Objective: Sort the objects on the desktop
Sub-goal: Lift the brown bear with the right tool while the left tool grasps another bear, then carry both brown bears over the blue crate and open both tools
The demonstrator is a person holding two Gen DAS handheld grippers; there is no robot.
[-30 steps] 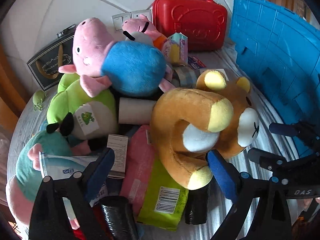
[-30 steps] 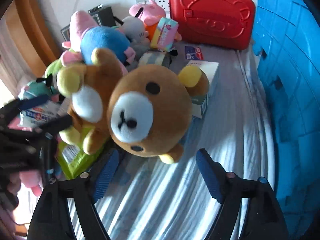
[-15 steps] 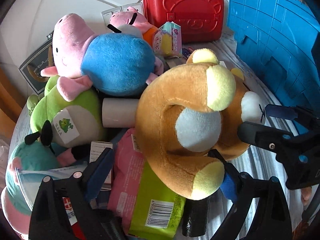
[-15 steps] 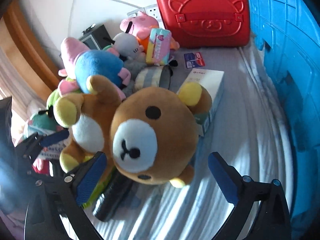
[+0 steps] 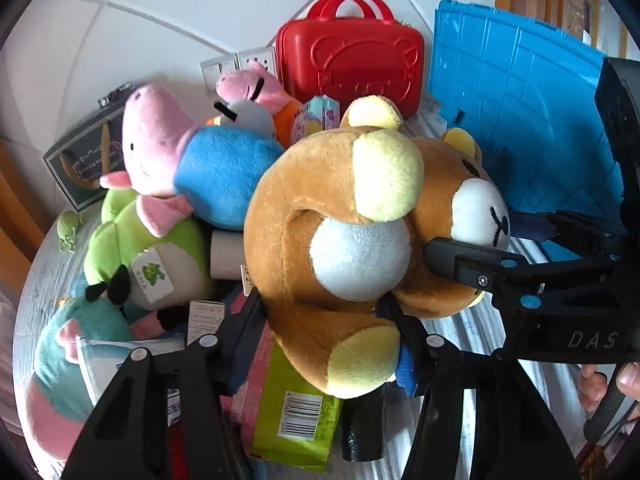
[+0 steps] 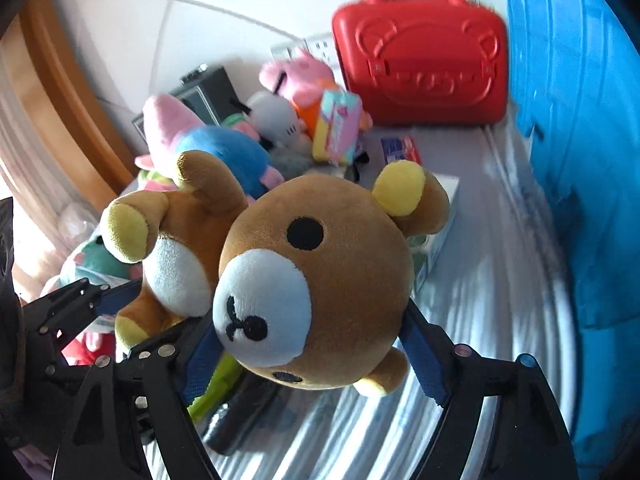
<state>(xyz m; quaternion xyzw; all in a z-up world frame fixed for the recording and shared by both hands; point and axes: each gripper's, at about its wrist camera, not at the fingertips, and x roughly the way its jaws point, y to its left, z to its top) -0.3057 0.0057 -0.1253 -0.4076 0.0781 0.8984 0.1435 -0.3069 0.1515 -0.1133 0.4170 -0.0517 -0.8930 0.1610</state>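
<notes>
A brown plush bear (image 5: 344, 240) with yellow paws and a white belly is held up above the desk by both grippers. My left gripper (image 5: 326, 332) is shut on its lower body and leg. My right gripper (image 6: 312, 344) is shut on its round head (image 6: 316, 276), with a blue pad on each side. In the left wrist view the right gripper (image 5: 492, 248) comes in from the right onto the bear's face. In the right wrist view the left gripper (image 6: 116, 300) shows at the left by the bear's leg.
A pile of plush toys, with a pink and blue pig (image 5: 192, 156), a green frog (image 5: 148, 248) and a teal toy (image 5: 88, 340), fills the left. A green packet (image 5: 296, 412) lies below. A red case (image 5: 352, 64) stands at the back, a blue crate (image 5: 520, 112) at the right.
Both grippers closed on the bear and raised it off the pile and the striped desk. It now sits higher and closer in both views.
</notes>
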